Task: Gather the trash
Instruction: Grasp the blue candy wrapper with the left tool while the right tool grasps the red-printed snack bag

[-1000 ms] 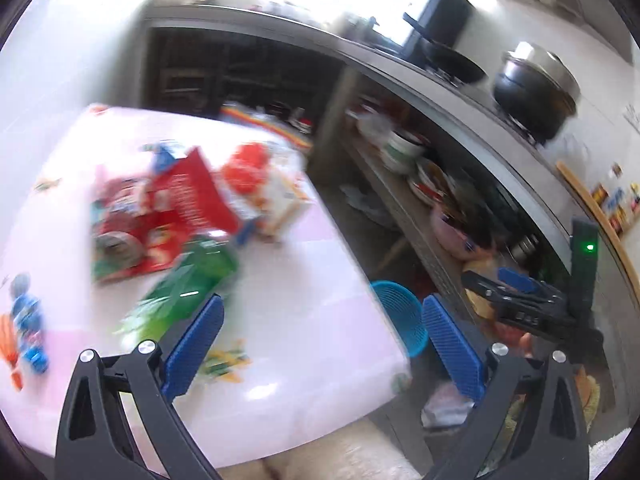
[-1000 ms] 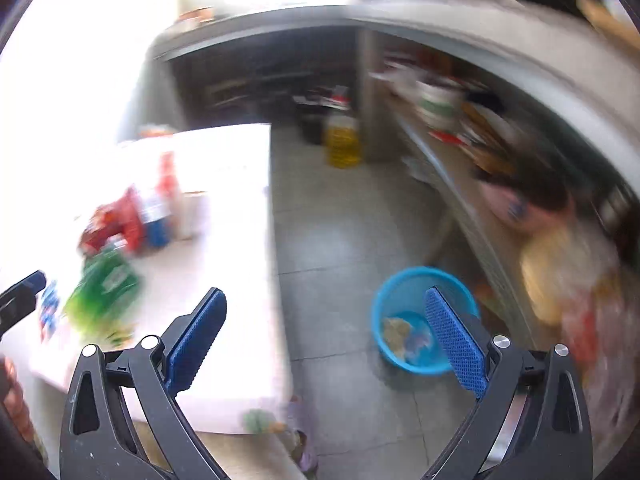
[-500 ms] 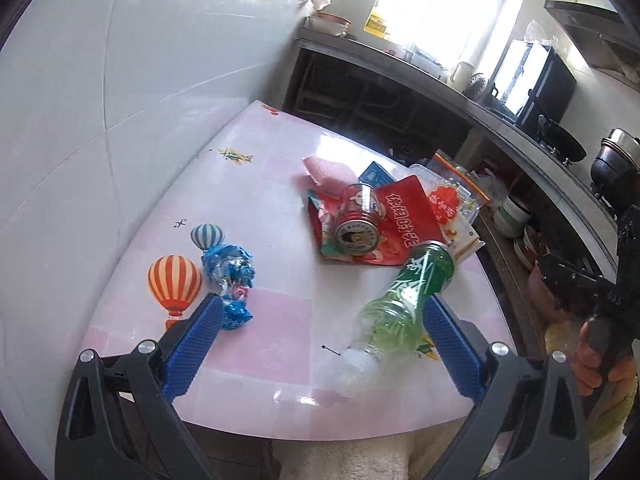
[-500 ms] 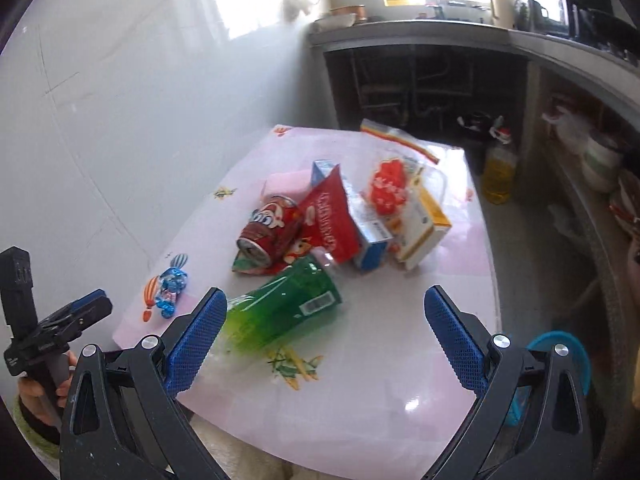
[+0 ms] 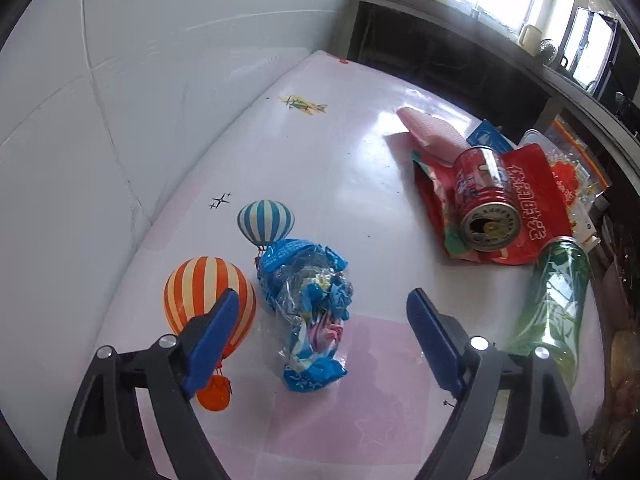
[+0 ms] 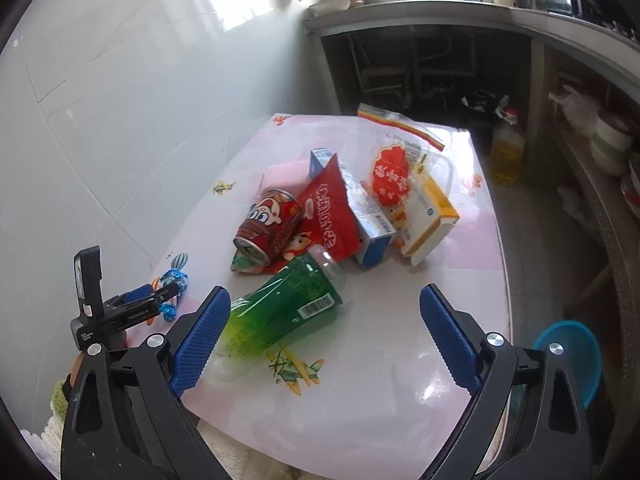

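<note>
My left gripper (image 5: 320, 320) is tilted down over the near left part of the table (image 5: 360, 128), its jaws closing, with the crumpled blue wrapper (image 5: 310, 312) lying between the blue pads but not yet pressed by them, so nothing is grasped. My right gripper (image 6: 324, 328) hangs over the near edge of the same table, its jaws also easing inward, wide and empty; the green bottle (image 6: 280, 312) lies on its side just ahead of the left pad, with no contact that I can see. Beyond the bottle sits the rest of the litter in one heap: a red can (image 6: 270, 226) on its side, a red snack pouch (image 6: 330, 216), a blue carton (image 6: 370, 216) and a yellow-and-white box (image 6: 434, 216). The tabletop is glossy pink and white, printed with balloons and small planes, pushed against a white tiled wall (image 5: 120, 80). On the floor to my right stands a blue basket (image 6: 572, 352), near a dark counter with shelves under it.
</note>
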{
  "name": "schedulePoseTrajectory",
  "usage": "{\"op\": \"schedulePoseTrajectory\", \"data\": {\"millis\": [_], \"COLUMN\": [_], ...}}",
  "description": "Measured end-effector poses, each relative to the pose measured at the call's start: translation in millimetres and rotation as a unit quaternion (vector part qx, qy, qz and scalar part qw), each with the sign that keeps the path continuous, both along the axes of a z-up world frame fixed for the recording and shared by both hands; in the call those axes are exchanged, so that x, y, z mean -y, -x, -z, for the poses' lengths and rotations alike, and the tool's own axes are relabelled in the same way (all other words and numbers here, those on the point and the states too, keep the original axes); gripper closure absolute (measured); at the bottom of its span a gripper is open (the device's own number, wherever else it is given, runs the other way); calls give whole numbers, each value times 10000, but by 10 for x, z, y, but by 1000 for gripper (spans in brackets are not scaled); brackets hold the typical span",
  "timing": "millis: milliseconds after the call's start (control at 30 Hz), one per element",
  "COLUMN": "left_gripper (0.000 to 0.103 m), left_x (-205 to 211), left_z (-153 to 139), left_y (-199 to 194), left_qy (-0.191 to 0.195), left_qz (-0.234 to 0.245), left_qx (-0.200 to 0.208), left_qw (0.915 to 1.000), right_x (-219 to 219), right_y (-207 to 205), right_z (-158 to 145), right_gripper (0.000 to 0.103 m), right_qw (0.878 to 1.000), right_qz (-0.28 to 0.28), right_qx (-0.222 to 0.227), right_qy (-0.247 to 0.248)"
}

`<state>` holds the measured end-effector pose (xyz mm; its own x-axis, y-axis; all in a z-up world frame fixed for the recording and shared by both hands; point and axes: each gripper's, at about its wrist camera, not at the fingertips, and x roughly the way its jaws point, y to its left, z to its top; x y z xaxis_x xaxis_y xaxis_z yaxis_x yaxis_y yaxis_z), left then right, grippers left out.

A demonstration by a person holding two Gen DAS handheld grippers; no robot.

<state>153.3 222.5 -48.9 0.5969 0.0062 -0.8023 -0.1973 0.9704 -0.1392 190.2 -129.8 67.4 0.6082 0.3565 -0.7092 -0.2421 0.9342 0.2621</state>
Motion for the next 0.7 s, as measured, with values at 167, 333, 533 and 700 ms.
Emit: {"op": "schedulePoseTrajectory", "data": {"millis": [167,333,533,700], "left_gripper": [39,50,60,65], "left_x": [-51,-92,-114,-157], "left_z": [145,150,154,140], "left_y": [-74,-70,-63,-18], "left_qy": [-95,-196,-277,-190], "left_qz": [-160,-251,-280,-335], "left_qx": [-191,-117,-50,17], "left_qw": [9996,9994,9992,9993], "right_x": [319,468,476,404], "right_y": [-296,-572,-1049,-1369], "right_z": [75,103,84,132], "right_gripper": [20,24,24,29], "right_qw": [9983,9963,9980,9993], "right_qz": [412,492,452,369], "right_qx": [-209,-245,-64,69], "right_qy": [-368,-654,-446,-60]}}
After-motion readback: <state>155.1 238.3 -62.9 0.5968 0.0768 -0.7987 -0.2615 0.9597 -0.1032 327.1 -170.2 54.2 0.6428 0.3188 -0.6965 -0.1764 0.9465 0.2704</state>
